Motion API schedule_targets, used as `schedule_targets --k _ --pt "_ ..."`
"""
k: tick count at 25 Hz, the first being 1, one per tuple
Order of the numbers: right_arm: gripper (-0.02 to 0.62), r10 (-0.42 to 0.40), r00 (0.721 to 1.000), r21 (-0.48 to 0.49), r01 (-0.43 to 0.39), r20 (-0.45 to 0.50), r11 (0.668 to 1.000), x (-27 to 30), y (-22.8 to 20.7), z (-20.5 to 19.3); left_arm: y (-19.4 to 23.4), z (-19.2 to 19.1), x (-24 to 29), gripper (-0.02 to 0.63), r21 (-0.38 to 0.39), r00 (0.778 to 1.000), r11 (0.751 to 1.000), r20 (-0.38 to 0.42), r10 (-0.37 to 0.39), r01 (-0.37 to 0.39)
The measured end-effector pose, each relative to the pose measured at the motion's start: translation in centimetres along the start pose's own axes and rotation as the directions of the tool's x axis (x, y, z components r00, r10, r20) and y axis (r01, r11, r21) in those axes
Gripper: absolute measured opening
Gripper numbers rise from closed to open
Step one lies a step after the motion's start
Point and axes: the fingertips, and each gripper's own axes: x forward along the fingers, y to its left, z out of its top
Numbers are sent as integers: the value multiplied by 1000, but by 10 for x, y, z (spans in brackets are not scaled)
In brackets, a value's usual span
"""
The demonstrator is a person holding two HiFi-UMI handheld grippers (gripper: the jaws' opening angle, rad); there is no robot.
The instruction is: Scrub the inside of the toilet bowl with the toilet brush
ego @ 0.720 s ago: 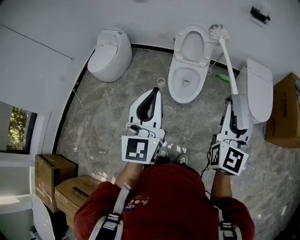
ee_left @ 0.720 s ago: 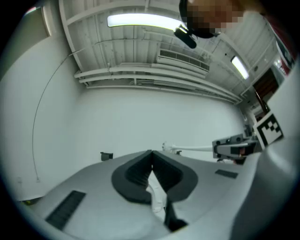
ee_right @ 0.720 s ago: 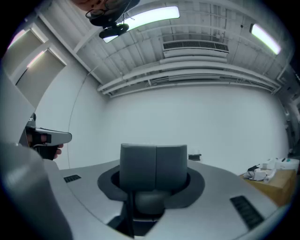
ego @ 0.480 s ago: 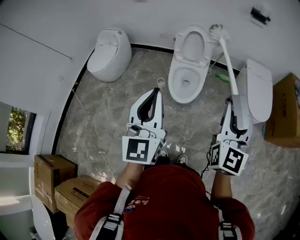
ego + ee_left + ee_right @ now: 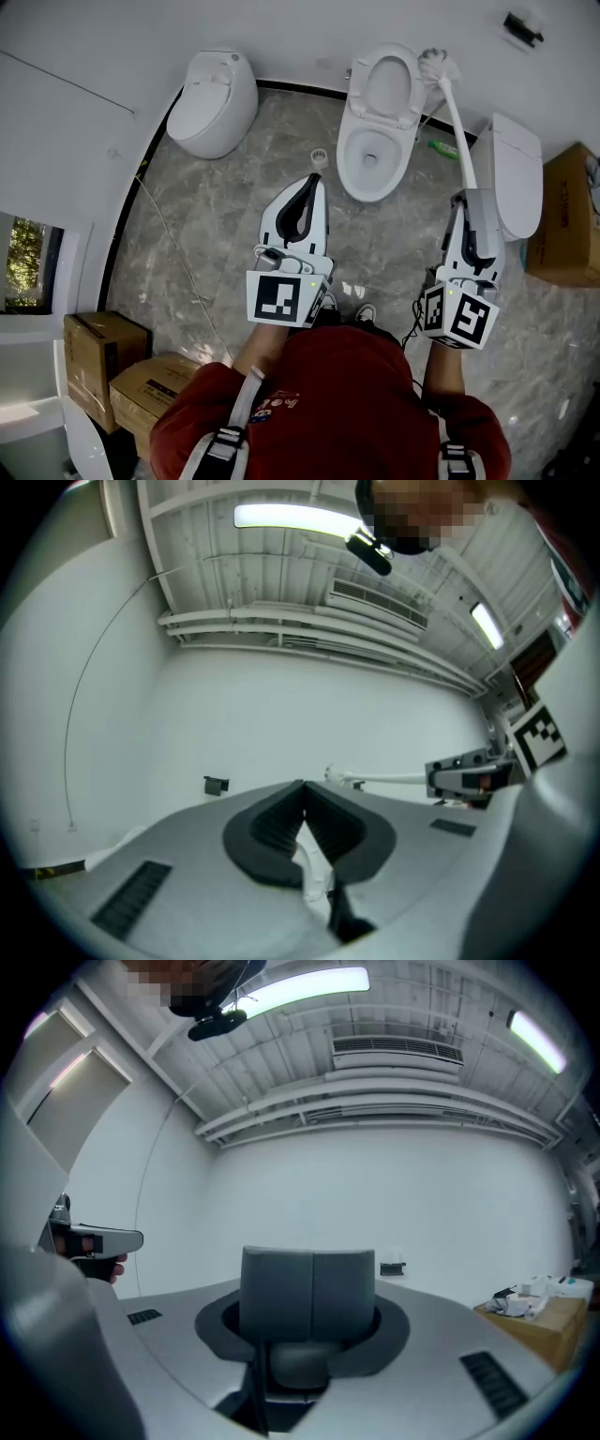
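Marble floor [image 5: 234,206], toilet brush [image 5: 437,66] beside toilet [image 5: 346,161]

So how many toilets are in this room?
3: a closed toilet far left, an open one in the middle, another closed one at right. More may lie out of view.

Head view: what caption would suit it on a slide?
Seen from above, a person's right tongs hold a toilet brush raised beside the open toilet; left tongs shut, empty.

Glossy ceramic toilet bowl [image 5: 348,174], smooth plastic toilet brush [image 5: 457,116] — polished, veined stone floor [image 5: 223,227].
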Motion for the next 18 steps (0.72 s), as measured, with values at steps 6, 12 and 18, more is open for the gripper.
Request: schedule_targets --k 6,12,18 --pt "149 -11 1000 -23 11 -17 1000 12 29 -5 21 -8 12 2 17 998 998 -5 -66 66" --pt "149 -32 999 -21 31 -38 999 38 35 -19 25 -30 32 2 16 989 993 -94 -117 119" --pt "149 -30 998 -11 29 -63 1000 100 28 -42 46 -55 89 2 42 987 995 -136 -81 87"
